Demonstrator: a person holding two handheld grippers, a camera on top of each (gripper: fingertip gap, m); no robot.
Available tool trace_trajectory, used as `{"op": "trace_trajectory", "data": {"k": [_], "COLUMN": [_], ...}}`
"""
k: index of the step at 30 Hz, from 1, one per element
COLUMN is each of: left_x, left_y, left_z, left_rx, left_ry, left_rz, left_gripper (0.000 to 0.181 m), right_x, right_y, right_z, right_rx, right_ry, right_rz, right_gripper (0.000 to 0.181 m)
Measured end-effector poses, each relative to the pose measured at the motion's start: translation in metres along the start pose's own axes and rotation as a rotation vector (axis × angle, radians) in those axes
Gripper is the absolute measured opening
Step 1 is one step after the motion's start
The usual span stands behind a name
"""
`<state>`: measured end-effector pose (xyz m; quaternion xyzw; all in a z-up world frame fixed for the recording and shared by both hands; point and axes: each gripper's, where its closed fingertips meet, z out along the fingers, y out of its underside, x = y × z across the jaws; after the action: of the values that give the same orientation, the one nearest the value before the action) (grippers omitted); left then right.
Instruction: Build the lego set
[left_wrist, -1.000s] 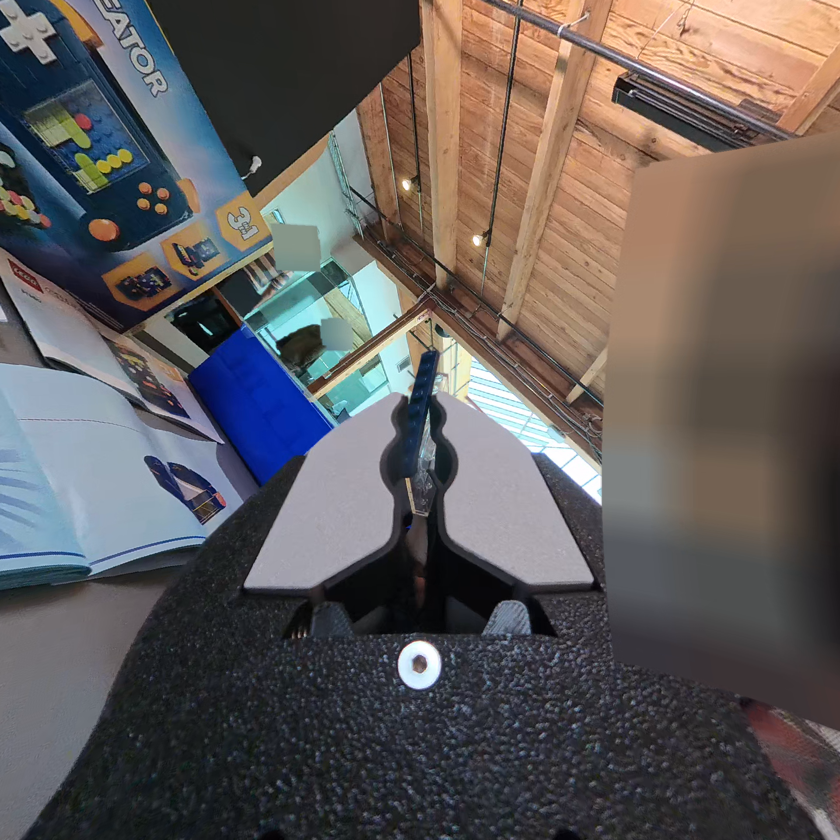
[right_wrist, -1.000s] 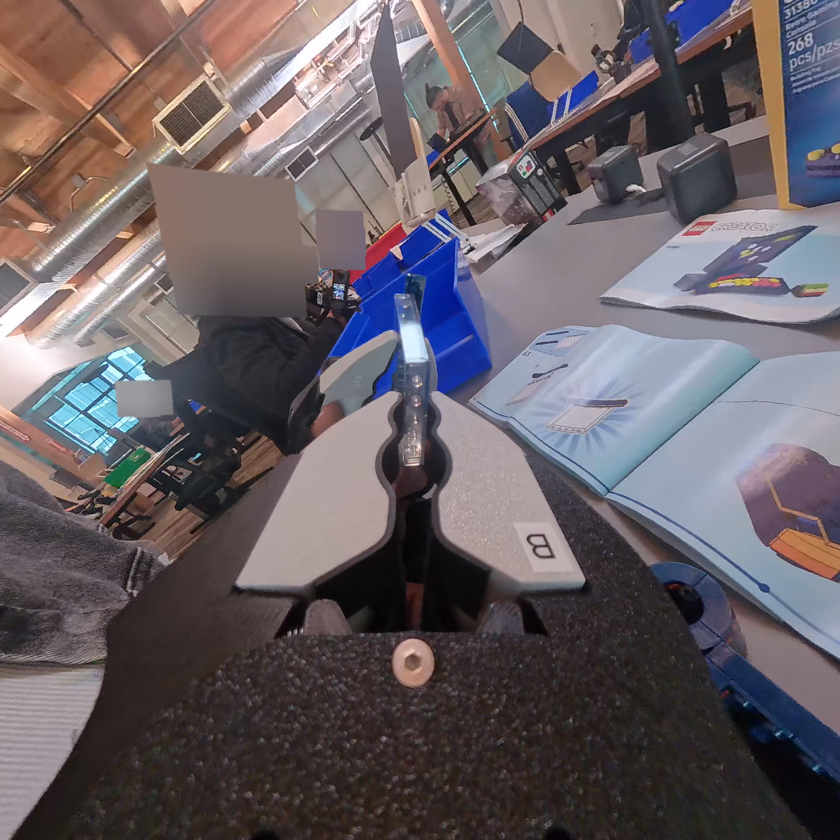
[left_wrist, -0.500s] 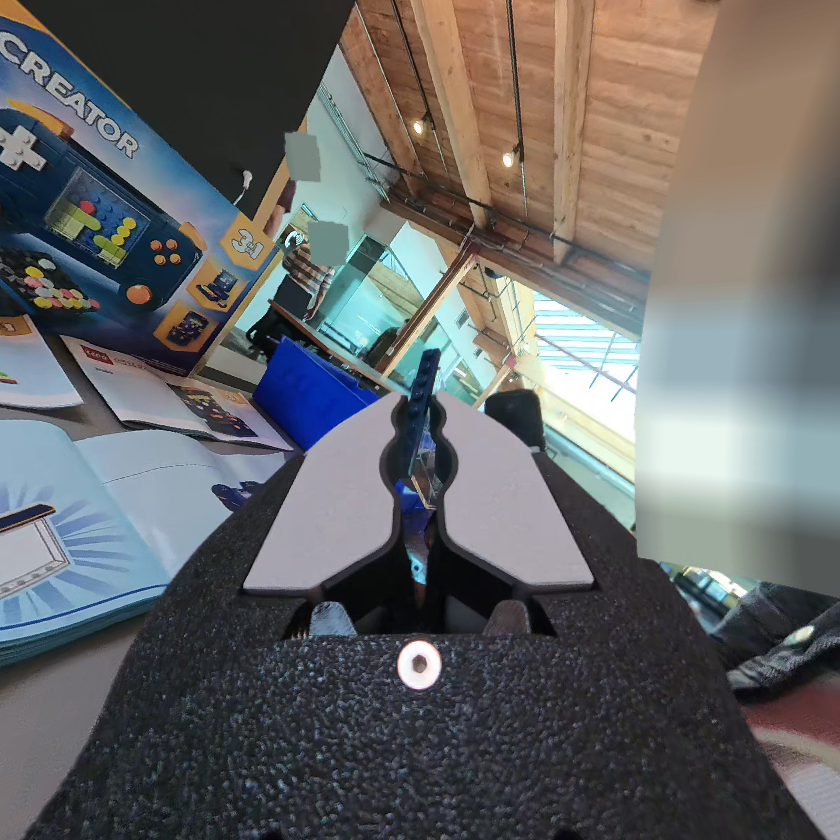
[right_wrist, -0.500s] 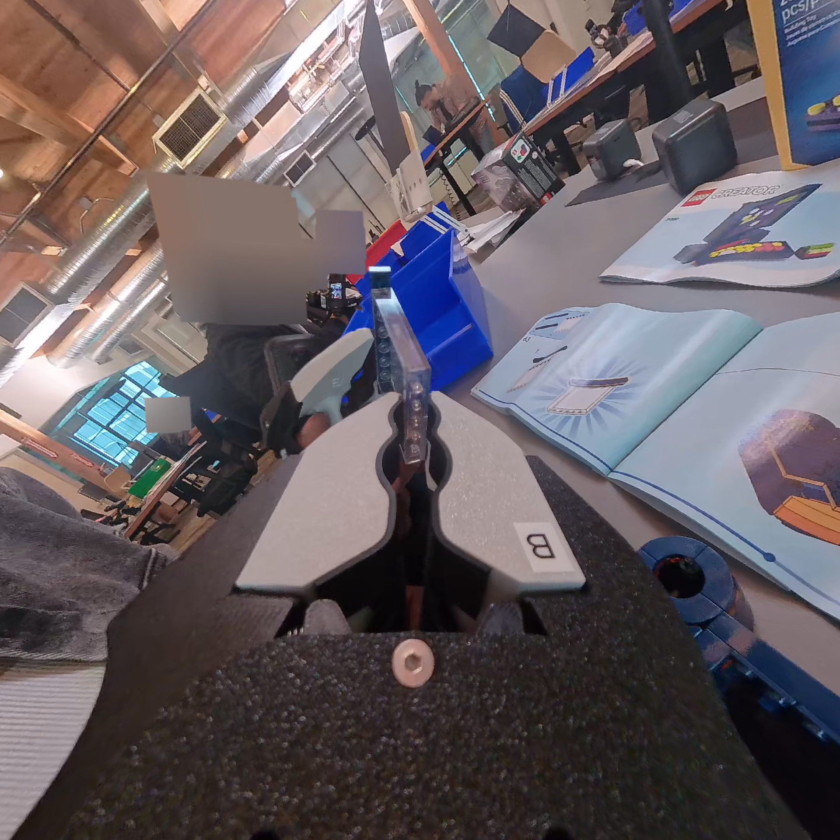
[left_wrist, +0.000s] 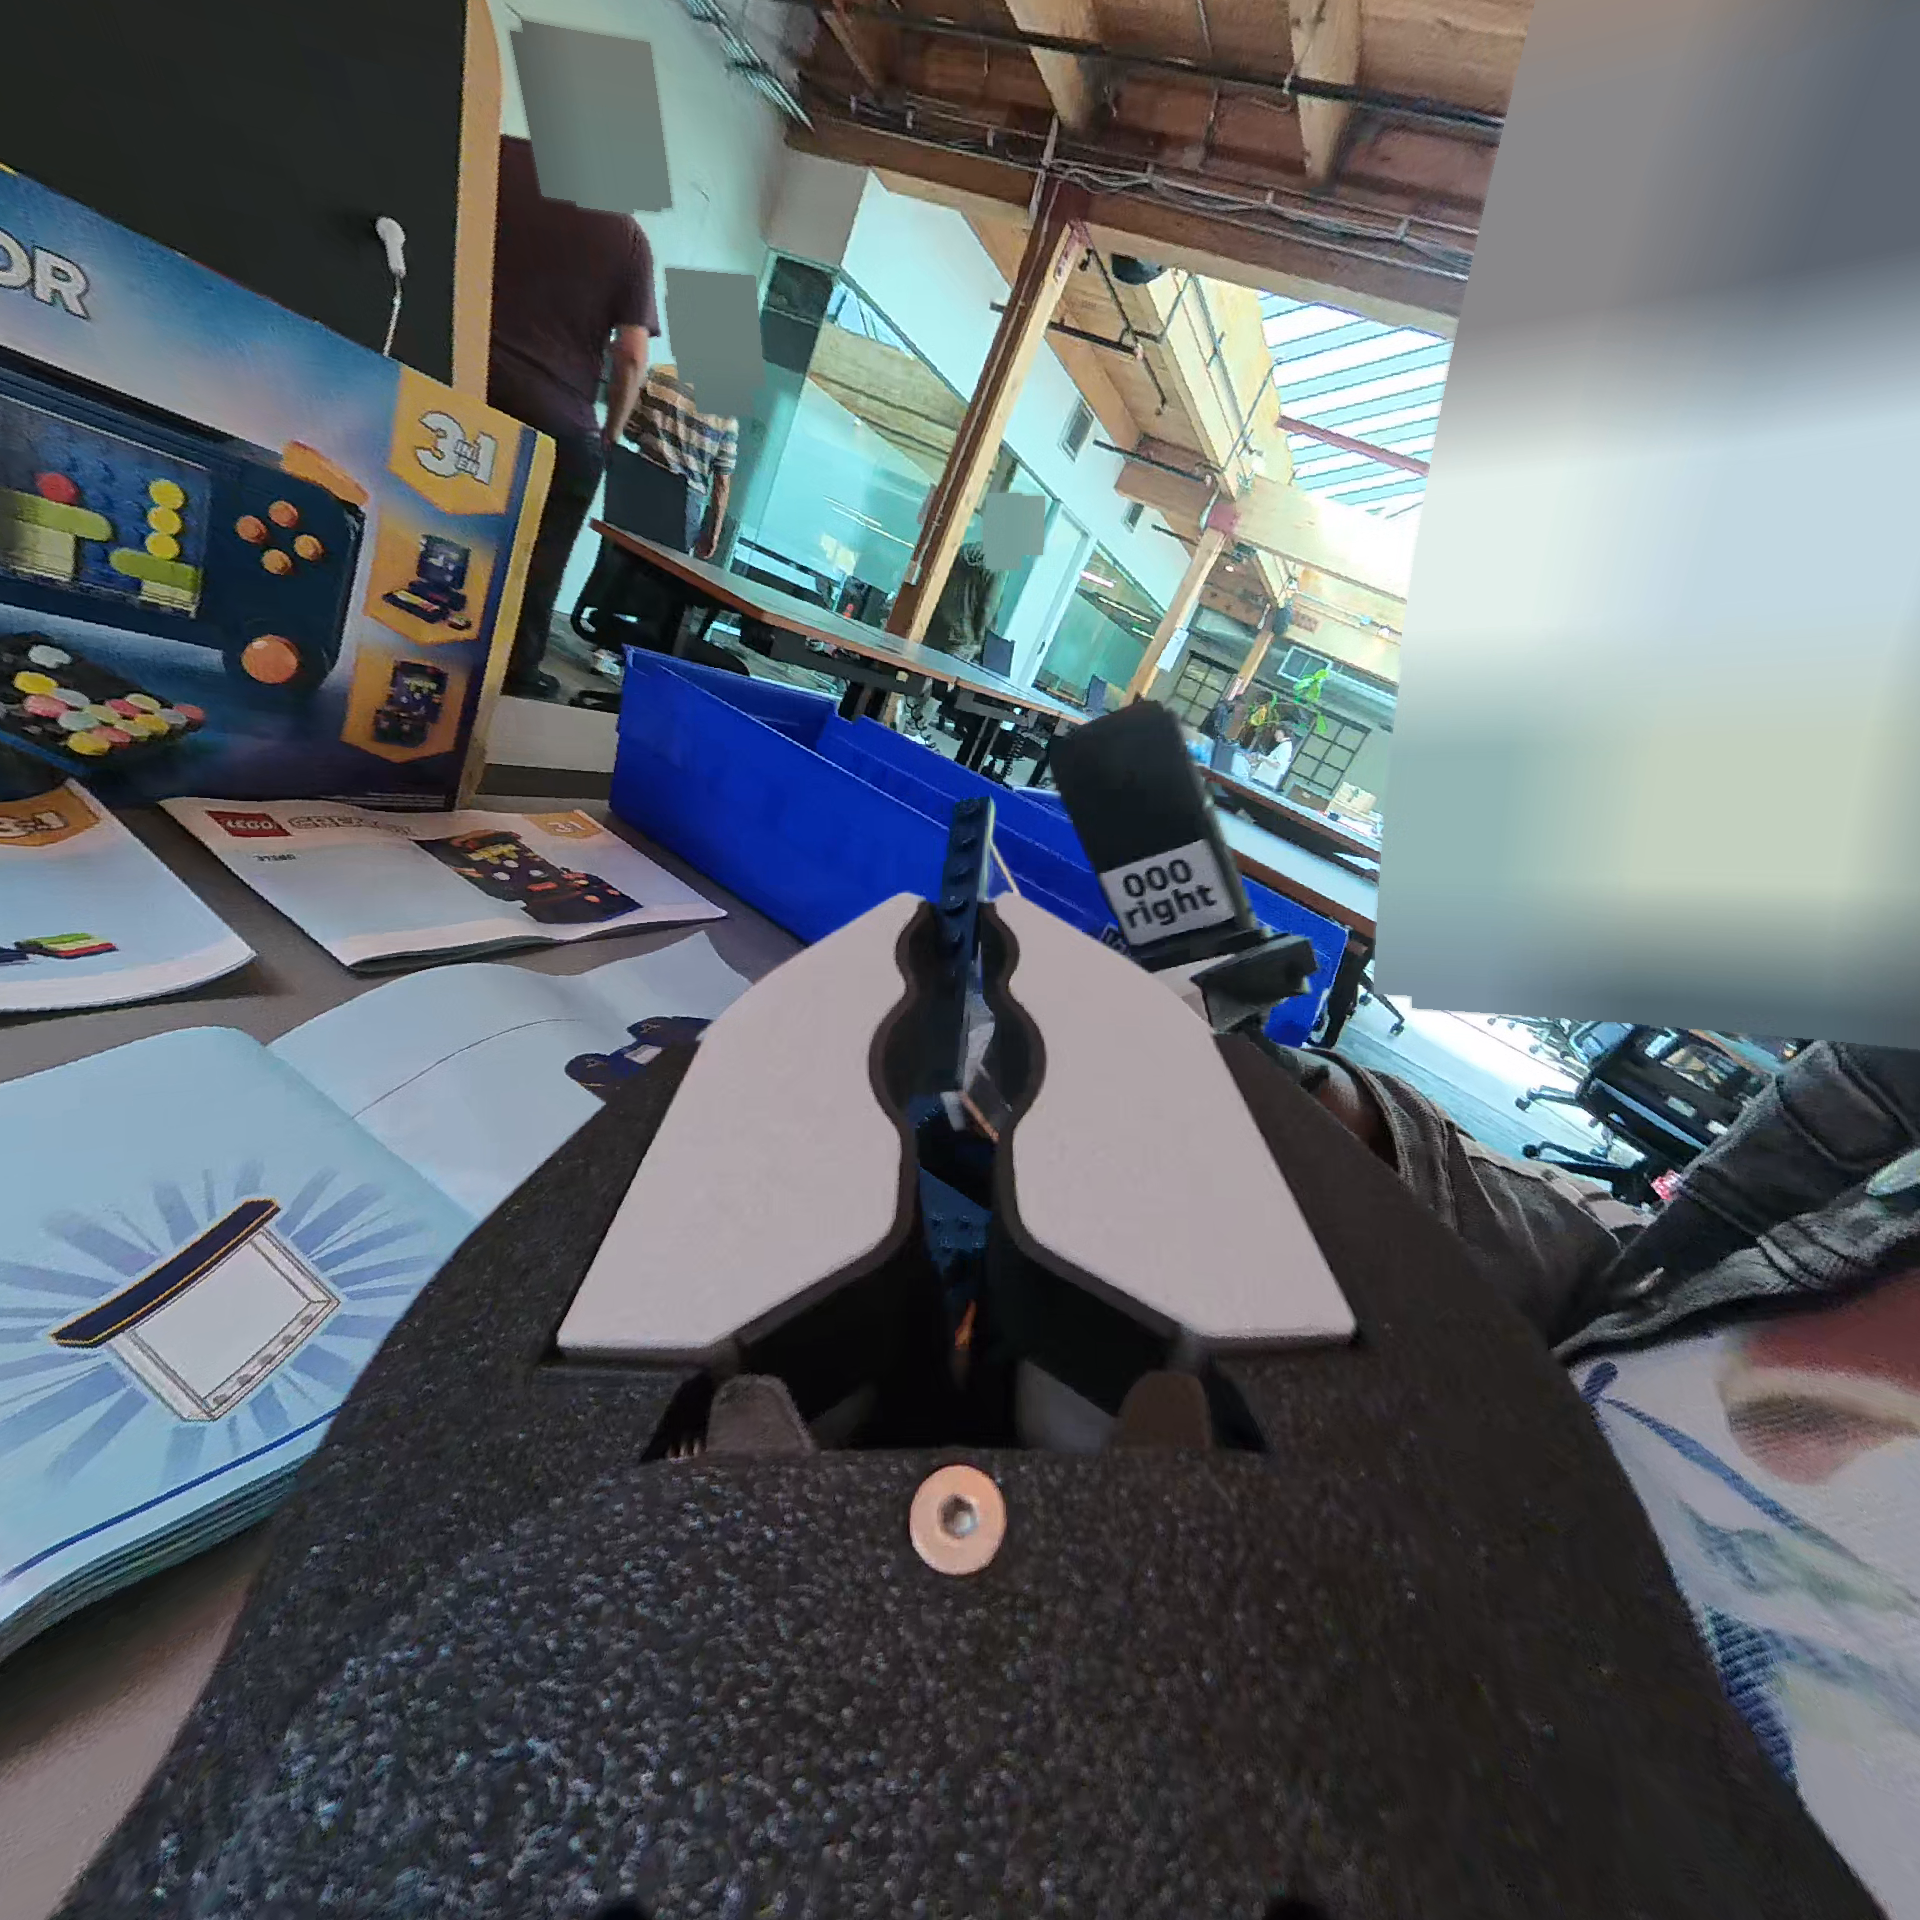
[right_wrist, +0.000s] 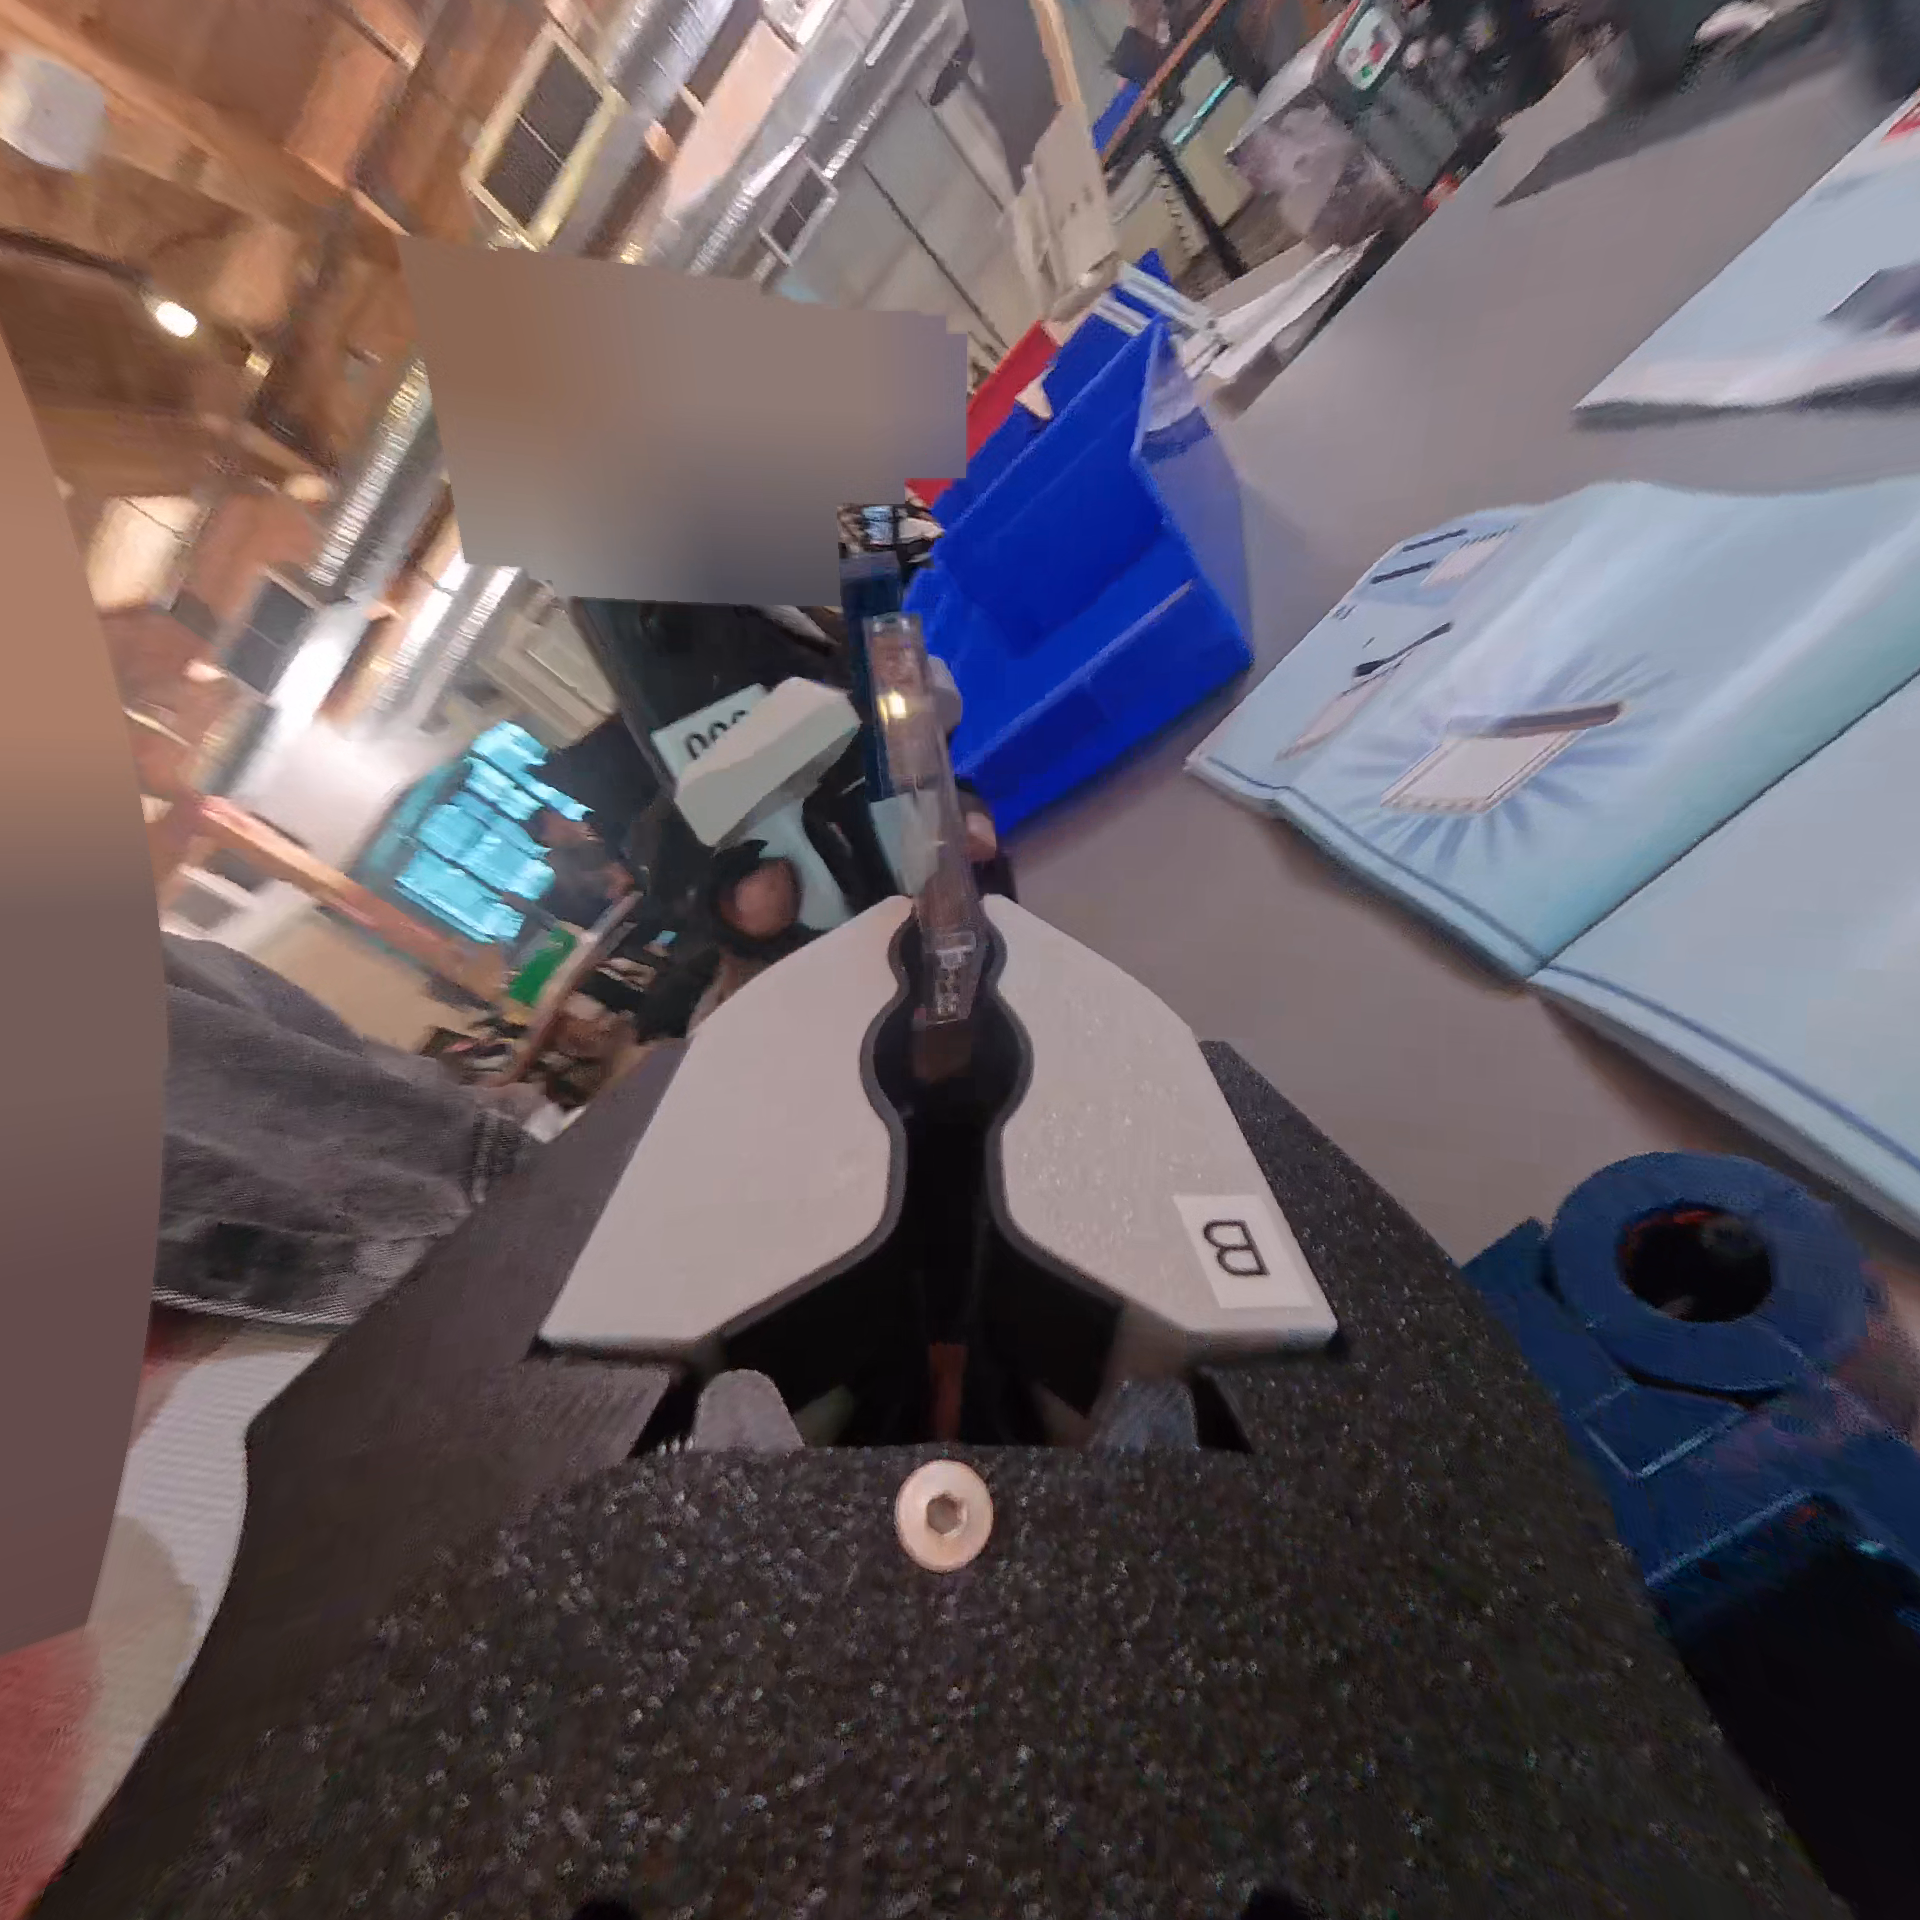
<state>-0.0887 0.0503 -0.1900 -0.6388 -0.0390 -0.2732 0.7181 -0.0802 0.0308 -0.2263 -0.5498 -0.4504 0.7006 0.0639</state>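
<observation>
- Change vs. earlier frames: left wrist view has tipped down from the wooden ceiling to the desk; the right tool's labelled black body now shows beyond the left tips. Right wrist view has swung nearer the desk and is motion-blurred.
- Left tool (left_wrist: 961, 920): black pebbled housing, smooth grey fingers (left_wrist: 769, 1153) with scalloped inner edges. Closed almost fully, pinching a thin dark blue studded plate (left_wrist: 964, 883) edge-on; the plate stands upright past the tips. A clear piece (left_wrist: 982, 1101) sits against it inside the scallop gap.
- Right tool (right_wrist: 948, 925): same build, white sticker on one finger. Closed onto a clear flat panel (right_wrist: 914, 769), held by its lower edge and rising upright, slightly tilted. A dark blue strip (right_wrist: 868, 613) shows at the panel's far edge; cannot tell if they are joined.
- Both tools are raised above the desk, tips close to each other; contact between the two pieces cannot be resolved.
- Near right tool, on the grey desk (right_wrist: 1299, 935): dark blue brick assembly (right_wrist: 1704, 1340) with a round ring on top, blurred.
- Mid: open instruction booklet (left_wrist: 260, 1226), glossy pale blue pages; closed booklets (left_wrist: 447, 873) beyond it.
- Far: blue plastic bin (left_wrist: 790, 790); set box (left_wrist: 260, 540) standing upright at the desk's rear
</observation>
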Motion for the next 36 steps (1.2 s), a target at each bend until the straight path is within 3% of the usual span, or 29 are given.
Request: {"op": "trace_trajectory", "data": {"k": [14,27,30,36], "left_x": [-0.007,0.0,0.006,0.012], "left_y": [0.011,0.016,0.019,0.025], "left_z": [-0.004,-0.007,-0.01,-0.014], "left_rx": [-0.122,-0.211,-0.253,-0.344], "left_ry": [-0.005,0.1,0.183,0.243], "left_rz": [-0.067,-0.122,-0.202,-0.202], "left_gripper": [0.008,0.008,0.008,0.008], "right_x": [0.005,0.001,0.0,0.002], "right_y": [0.009,0.019,0.024,0.029], "right_z": [-0.001,-0.001,-0.004,-0.008], "right_rx": [-0.113,-0.182,-0.217,-0.308], "right_ry": [0.043,-0.024,-0.043,0.002], "right_rz": [-0.108,-0.128,-0.181,-0.366], "right_gripper": [0.007,0.007,0.007,0.007]}}
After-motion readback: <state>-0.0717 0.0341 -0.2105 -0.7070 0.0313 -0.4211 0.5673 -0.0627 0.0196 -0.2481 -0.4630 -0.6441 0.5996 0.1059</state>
